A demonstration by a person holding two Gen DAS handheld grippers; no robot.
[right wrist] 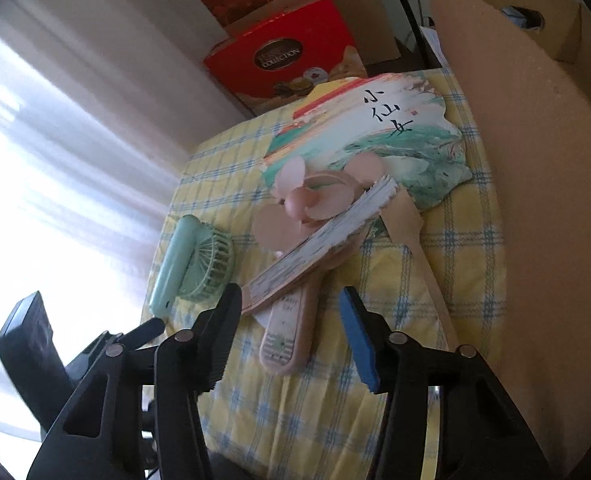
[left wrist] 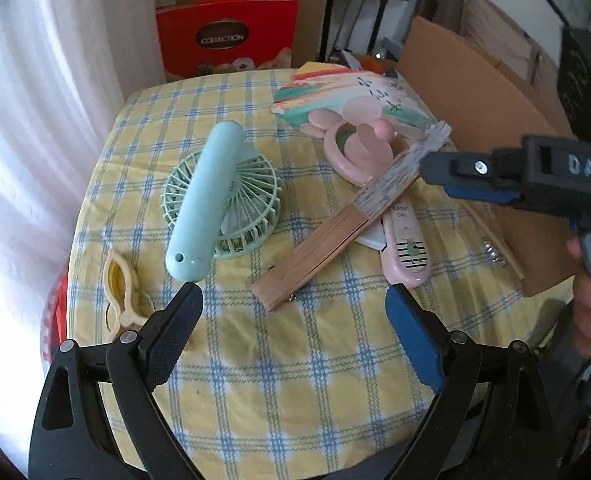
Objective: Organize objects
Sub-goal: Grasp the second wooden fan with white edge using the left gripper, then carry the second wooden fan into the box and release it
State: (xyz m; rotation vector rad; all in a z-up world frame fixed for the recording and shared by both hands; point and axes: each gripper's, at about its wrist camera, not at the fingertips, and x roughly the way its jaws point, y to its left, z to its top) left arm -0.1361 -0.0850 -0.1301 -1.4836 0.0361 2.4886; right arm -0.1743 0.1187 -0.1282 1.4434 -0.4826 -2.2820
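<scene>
A folded wooden hand fan (left wrist: 335,232) (right wrist: 319,240) lies slantwise across a pink handheld fan (left wrist: 359,144) (right wrist: 315,196). The pink fan's handle (right wrist: 283,340) points toward me. A mint green folding fan (left wrist: 219,196) (right wrist: 193,266) lies to their left. A painted paddle fan (left wrist: 351,96) (right wrist: 395,136) rests behind them. My left gripper (left wrist: 295,294) hangs open above the cloth, just short of the wooden fan's near end. My right gripper (right wrist: 290,294) (left wrist: 435,178) is open, its jaws on either side of the pink handle and the wooden fan's end, not touching them.
The table (left wrist: 295,380) has a yellow and blue checked cloth. A cream-framed pair of glasses (left wrist: 121,292) lies at its left edge. A large cardboard box (left wrist: 475,120) (right wrist: 535,200) stands along the right side. A red gift box (left wrist: 227,36) and a white curtain (left wrist: 35,120) stand behind.
</scene>
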